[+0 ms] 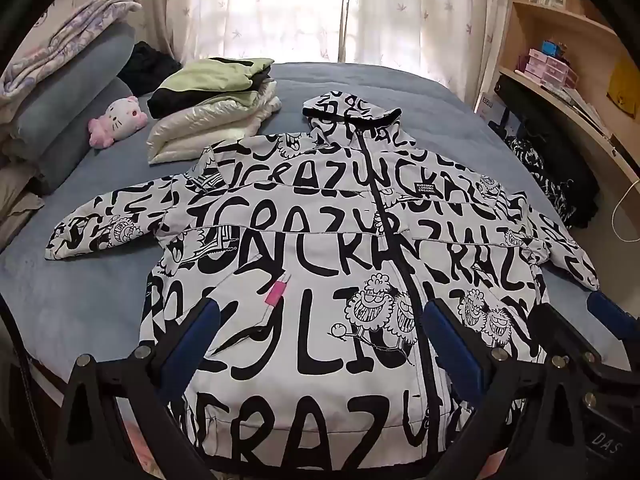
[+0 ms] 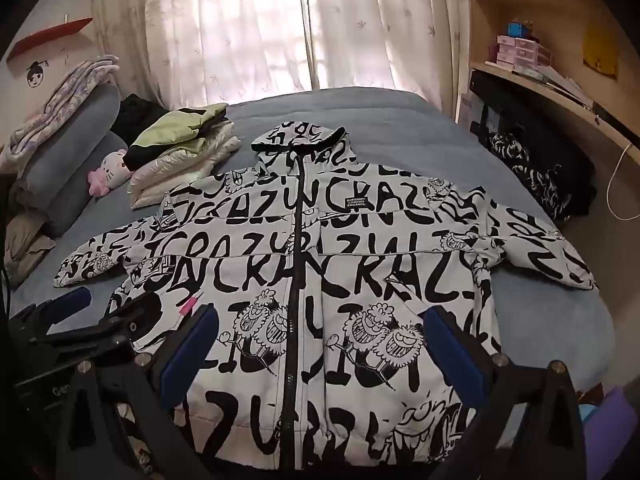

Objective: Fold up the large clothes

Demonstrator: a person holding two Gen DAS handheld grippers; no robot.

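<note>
A large white hooded jacket (image 1: 320,232) with black lettering and cartoon faces lies flat, front up and zipped, on the blue bed, sleeves spread to both sides; it also shows in the right wrist view (image 2: 320,264). My left gripper (image 1: 320,328) is open, hovering over the jacket's lower left front near a pink tag (image 1: 276,292). My right gripper (image 2: 320,332) is open over the lower front, straddling the zip. Each gripper shows at the edge of the other's view: the right one (image 1: 600,320), the left one (image 2: 112,312). Neither holds anything.
A stack of folded clothes (image 1: 216,108) and a pink plush cat (image 1: 118,120) lie at the bed's far left beside grey pillows (image 1: 72,112). A dark patterned garment (image 1: 548,176) hangs off the right edge by a wooden desk and shelves (image 1: 568,52). Curtains are behind.
</note>
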